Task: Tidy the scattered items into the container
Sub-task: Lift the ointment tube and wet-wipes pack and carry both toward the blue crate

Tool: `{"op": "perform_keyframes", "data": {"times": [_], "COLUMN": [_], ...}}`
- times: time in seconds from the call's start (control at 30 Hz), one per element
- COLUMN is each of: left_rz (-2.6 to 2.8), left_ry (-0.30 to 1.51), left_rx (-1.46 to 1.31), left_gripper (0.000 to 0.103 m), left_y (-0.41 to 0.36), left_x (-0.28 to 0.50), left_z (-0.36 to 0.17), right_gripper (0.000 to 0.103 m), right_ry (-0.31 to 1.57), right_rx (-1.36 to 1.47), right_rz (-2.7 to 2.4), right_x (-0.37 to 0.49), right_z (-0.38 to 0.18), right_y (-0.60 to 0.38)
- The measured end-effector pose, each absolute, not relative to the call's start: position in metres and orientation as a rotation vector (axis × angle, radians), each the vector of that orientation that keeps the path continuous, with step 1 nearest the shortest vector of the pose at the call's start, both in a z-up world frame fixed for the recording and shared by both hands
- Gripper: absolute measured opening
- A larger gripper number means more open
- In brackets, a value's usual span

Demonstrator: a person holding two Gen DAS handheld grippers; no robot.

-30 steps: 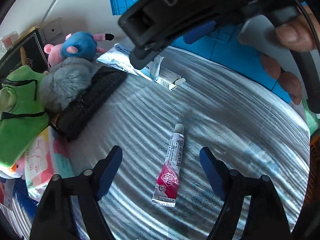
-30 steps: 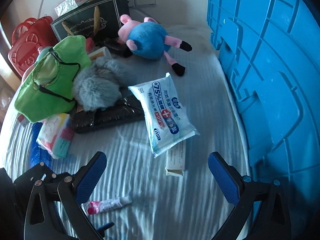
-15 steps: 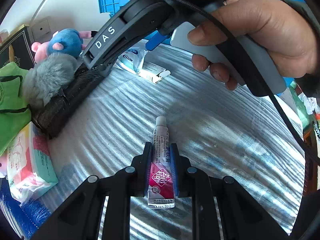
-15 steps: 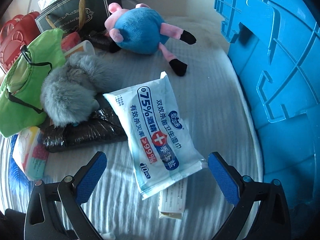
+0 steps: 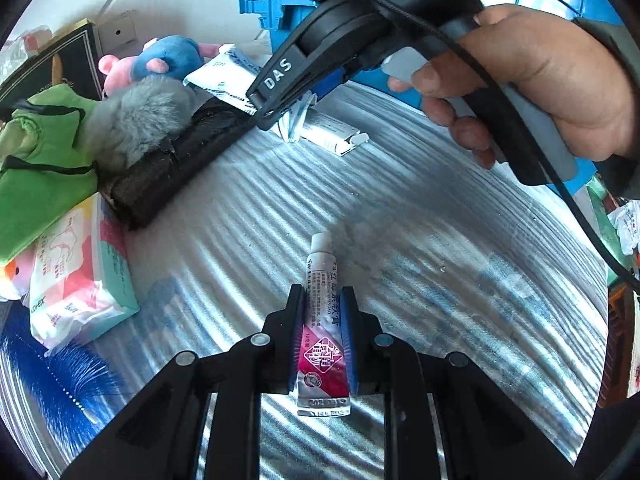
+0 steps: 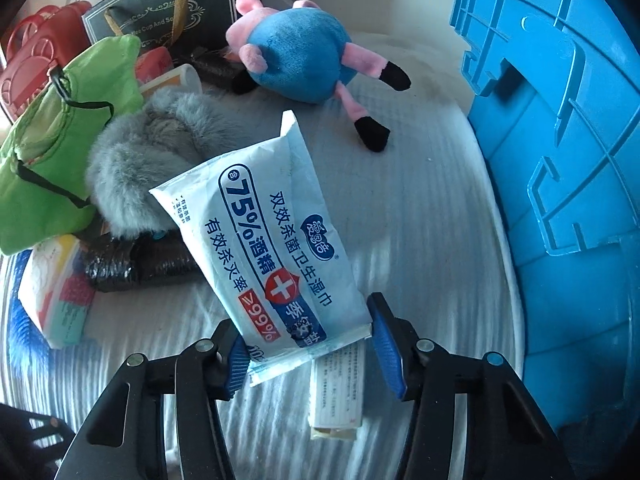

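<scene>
A small white and magenta ointment tube (image 5: 322, 344) sits between my left gripper's (image 5: 322, 300) blue pads, which are shut on it just over the striped bedsheet. My right gripper (image 6: 304, 320) has come down on the near end of a white and blue wipes pack (image 6: 276, 248). Its jaws are closing and both pads touch the pack's edges, so the far end tilts up. The blue plastic crate (image 6: 560, 160) stands close on the right. In the left wrist view a hand holds the right gripper's handle (image 5: 520, 128) above the pack.
A small white box (image 6: 336, 392) lies under the pack. Behind are a blue and pink plush toy (image 6: 300, 56), a grey fur piece (image 6: 152, 148), a green bag (image 6: 60, 128), a black packet (image 6: 140, 260), a tissue pack (image 6: 56, 292) and a black gift bag (image 6: 168, 12).
My left gripper closed on the tube and has carried it a little. The right gripper dropped onto the wipes pack and its jaws narrowed from wide open onto it.
</scene>
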State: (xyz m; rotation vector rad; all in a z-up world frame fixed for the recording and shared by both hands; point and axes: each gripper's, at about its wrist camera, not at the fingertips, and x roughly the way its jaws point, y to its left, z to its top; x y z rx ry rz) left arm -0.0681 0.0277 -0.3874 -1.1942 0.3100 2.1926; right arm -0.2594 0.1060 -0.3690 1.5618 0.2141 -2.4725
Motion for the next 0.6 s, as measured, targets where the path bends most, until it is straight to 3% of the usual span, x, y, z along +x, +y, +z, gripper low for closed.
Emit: {"op": "perform_keyframes", "data": {"times": [0.6], "left_rz": [2.379], "left_ry": [0.276], "left_rx": [-1.176], "left_gripper": [0.017], "left_y": [-0.022], "left_x": [-0.074], "left_z": [-0.339], "right_gripper": [0.052], "right_ry": [0.096], "right_rx": [1.535], "right_rz": [-2.402], "right_x": [-0.187], "right_z": [-0.306], "right_y": [0.092]}}
